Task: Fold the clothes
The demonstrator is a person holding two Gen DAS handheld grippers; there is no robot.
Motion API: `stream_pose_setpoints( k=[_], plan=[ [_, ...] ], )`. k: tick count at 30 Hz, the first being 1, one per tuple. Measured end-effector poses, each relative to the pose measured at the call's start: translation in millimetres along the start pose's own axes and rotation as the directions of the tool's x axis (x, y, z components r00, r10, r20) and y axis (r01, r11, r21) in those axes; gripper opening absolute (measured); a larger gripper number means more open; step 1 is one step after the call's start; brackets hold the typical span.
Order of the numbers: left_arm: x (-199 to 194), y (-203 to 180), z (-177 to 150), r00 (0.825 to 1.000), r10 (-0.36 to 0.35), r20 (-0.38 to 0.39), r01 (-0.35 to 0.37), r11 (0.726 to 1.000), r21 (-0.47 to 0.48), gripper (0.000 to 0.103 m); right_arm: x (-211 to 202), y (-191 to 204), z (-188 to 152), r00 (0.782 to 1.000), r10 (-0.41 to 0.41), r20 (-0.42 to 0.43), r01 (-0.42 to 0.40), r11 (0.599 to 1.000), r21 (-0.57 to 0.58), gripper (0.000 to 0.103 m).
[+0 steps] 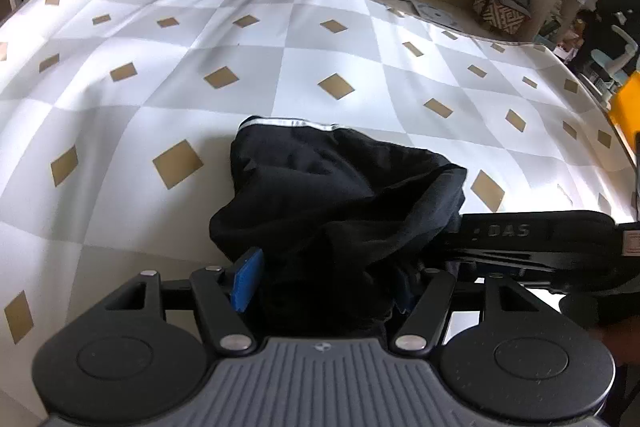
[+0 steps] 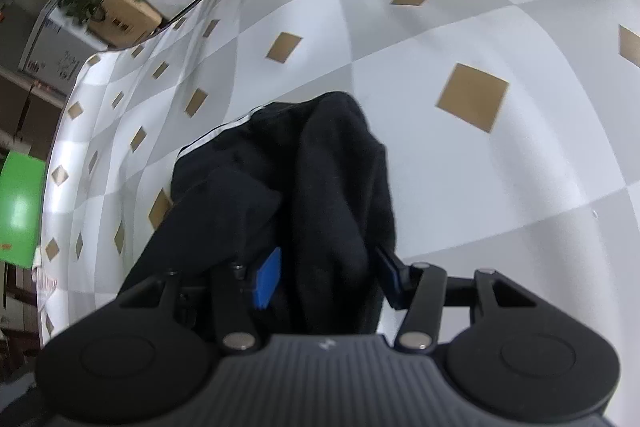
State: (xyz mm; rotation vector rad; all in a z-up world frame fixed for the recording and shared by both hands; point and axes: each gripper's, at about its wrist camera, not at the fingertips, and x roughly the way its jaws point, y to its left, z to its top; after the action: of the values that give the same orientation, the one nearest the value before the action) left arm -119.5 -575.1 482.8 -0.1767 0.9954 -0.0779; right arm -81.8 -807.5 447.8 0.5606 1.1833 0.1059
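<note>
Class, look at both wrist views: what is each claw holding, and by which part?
Both hold the black garment. The left claw and the right claw each grip a bunched fold near themselves; which part cannot be told.

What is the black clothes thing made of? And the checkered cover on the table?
Black garment: looks like soft matte knit or fleece, since it bunches in thick, dull folds; its white stripe seems smoother. Table cover: probably wipeable vinyl or oilcloth, because it lies flat with a faint sheen. Neither is certain.
</note>
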Motion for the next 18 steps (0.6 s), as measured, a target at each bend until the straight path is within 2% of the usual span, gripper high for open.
stream_pose_setpoints(
  k=[2,4,8,12,18],
  plan=[
    [3.4,3.3,-0.4,1.0,0.018,-0.012,-0.018,1.0,-0.013,0.046,1.4,-4.8,0.0,1.0,-0.005,0.0,0.005,1.0,0.02,0.049],
    [6.7,8.8,-1.2,1.0,0.012,-0.027,-0.014,0.999,-0.049,0.041,4.4,-8.1,-1.2,1.0,-0.002,-0.004,0.002,0.999,0.036,0.049],
    [8.2,15.0,-3.8,1.0,-0.001,-0.031,-0.002,0.996,-0.086,0.024,12.4,-4.2,-5.3,1.0,0.006,0.0,-0.006,1.0,0.01,0.035],
    [6.7,21.7,-5.7,0.999,0.019,-0.027,-0.022,0.993,-0.119,0.02,14.5,3.4,-8.6,1.0,-0.009,0.003,0.009,1.0,-0.029,0.024],
    [7.1,42.0,-8.7,0.992,0.114,-0.051,-0.122,0.976,-0.181,0.02,10.0,5.6,-8.7,0.998,-0.062,0.024,0.063,0.996,-0.063,0.019]
  ],
)
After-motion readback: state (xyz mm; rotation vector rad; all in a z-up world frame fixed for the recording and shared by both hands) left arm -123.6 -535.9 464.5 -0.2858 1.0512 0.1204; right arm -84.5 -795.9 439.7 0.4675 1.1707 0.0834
